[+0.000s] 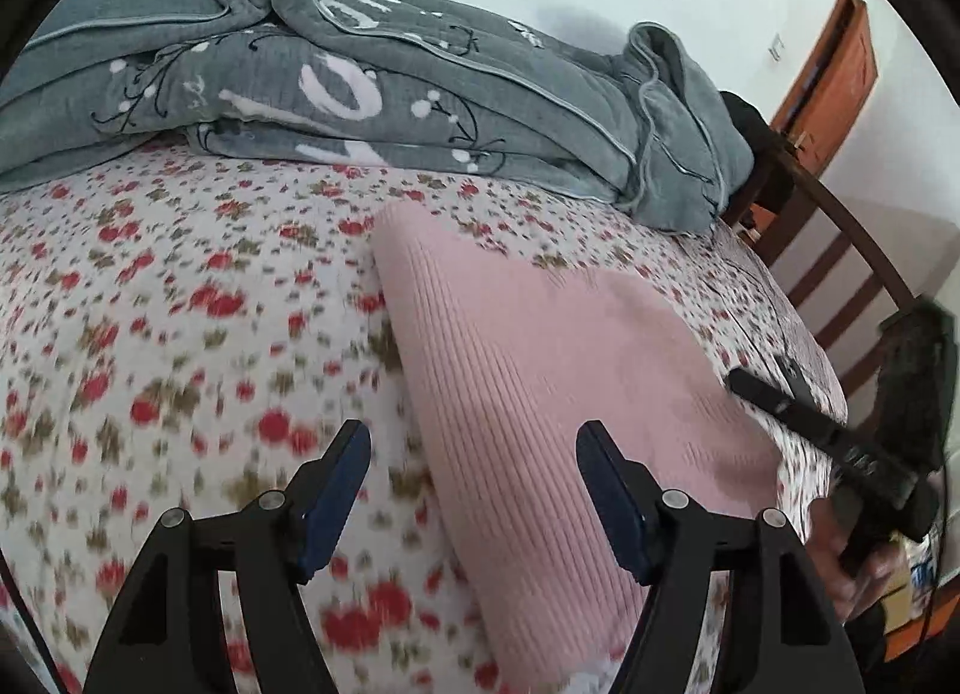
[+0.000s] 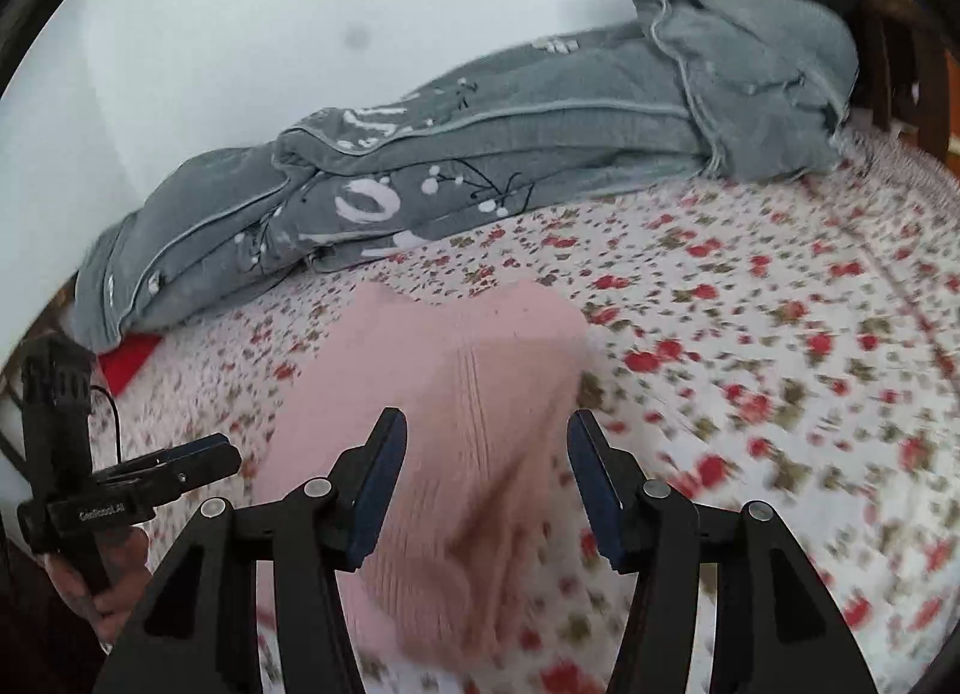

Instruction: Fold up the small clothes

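A pink ribbed garment lies folded in a long, flat shape on the floral bedsheet. My left gripper hovers open over the garment's left edge, with nothing between its blue pads. In the right wrist view the pink garment lies below my right gripper, which is also open and empty. The right gripper shows at the garment's right edge in the left wrist view. Seen side-on at the left, the left gripper is held by a hand.
A rumpled grey quilt with white prints lies along the far side of the bed against the wall. A dark wooden bed frame and a brown door are at the right. Something red lies under the quilt's end.
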`<state>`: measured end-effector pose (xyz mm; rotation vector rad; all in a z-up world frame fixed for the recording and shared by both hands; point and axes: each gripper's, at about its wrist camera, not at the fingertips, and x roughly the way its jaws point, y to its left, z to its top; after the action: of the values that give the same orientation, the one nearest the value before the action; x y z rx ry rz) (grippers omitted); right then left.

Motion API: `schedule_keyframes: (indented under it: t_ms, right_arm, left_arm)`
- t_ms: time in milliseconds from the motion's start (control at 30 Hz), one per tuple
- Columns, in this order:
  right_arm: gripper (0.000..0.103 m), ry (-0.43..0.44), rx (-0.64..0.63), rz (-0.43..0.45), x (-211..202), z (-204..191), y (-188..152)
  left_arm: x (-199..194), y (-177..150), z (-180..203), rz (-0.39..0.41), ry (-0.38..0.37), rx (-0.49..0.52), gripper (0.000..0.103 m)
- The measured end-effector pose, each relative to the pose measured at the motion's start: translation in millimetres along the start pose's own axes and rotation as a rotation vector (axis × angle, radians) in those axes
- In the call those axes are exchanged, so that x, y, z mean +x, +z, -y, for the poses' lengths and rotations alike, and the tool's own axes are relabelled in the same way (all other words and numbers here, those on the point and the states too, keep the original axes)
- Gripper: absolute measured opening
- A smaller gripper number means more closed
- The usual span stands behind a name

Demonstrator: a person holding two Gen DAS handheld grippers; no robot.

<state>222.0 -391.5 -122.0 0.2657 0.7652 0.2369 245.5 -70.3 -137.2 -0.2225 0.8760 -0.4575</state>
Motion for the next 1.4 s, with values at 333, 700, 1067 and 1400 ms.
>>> schedule_keyframes:
  t_ms: [333, 700, 1067, 1400]
  right_arm:
    - [0.064, 0.030, 0.055, -0.100, 65, 30, -14]
    - [0.042, 0.200, 0.235, -0.179, 78, 42, -3]
    - [0.033, 0.337, 0.133, -0.129, 85, -58, 21]
    - [0.038, 0.231, 0.039, -0.166, 149, -93, -4]
  left_arm:
    - [76, 9, -26, -0.146, -0.112, -0.071, 0.067]
    - [67, 14, -23, -0.096, -0.155, -0.147, 0.037]
    - [-20, 53, -76, 0.033, 0.001, -0.130, 0.036]
    - [24, 36, -119, 0.001, 0.209, -0.101, 0.051]
